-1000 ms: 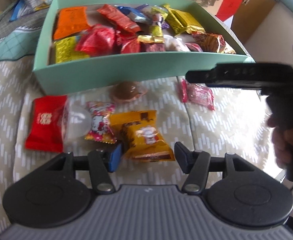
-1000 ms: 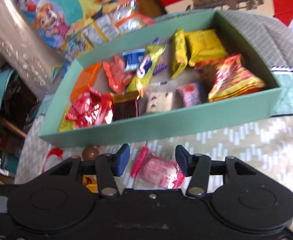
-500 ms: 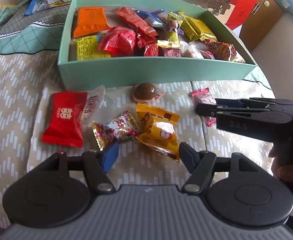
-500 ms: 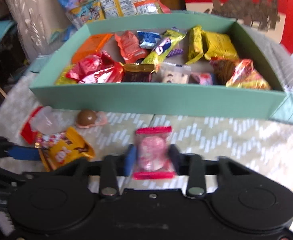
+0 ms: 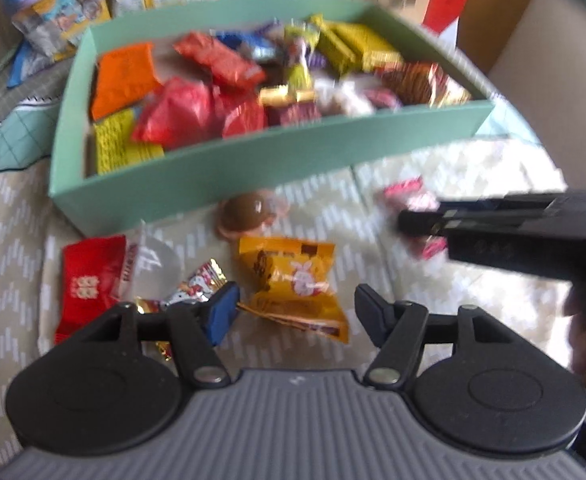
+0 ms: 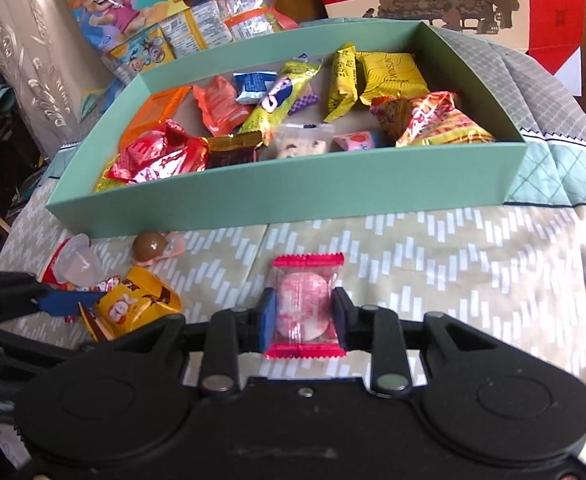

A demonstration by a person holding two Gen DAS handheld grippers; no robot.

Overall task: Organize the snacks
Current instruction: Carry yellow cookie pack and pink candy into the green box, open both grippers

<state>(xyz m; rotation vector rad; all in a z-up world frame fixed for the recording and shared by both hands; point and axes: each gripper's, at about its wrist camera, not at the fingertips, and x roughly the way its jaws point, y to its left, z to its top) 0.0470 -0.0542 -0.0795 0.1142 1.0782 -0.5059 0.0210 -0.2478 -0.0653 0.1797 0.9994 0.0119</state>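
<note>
1. Your target, the green box (image 6: 277,196), lies at the far edge of the patterned cloth (image 6: 453,264); lift clear of its near wall
2. Your left gripper (image 5: 295,308) is closing, jaws spread around the yellow packet (image 5: 293,280), not yet pressing it
3. Your right gripper (image 6: 303,314) pinches the pink candy (image 6: 303,304); hold firm
4. The chocolate ball (image 6: 149,245) sits against the near wall

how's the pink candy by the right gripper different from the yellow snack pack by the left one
The pink candy is clamped between the right gripper's pads; the yellow snack pack lies loose ahead of the left gripper, whose jaws are closing without pressing it.
The pink candy has a clear wrapper with red crimped ends showing a round sweet; the yellow snack pack is opaque with a cartoon rabbit.
The pink candy looks smaller.
Both are sealed and outside the green box.
</note>
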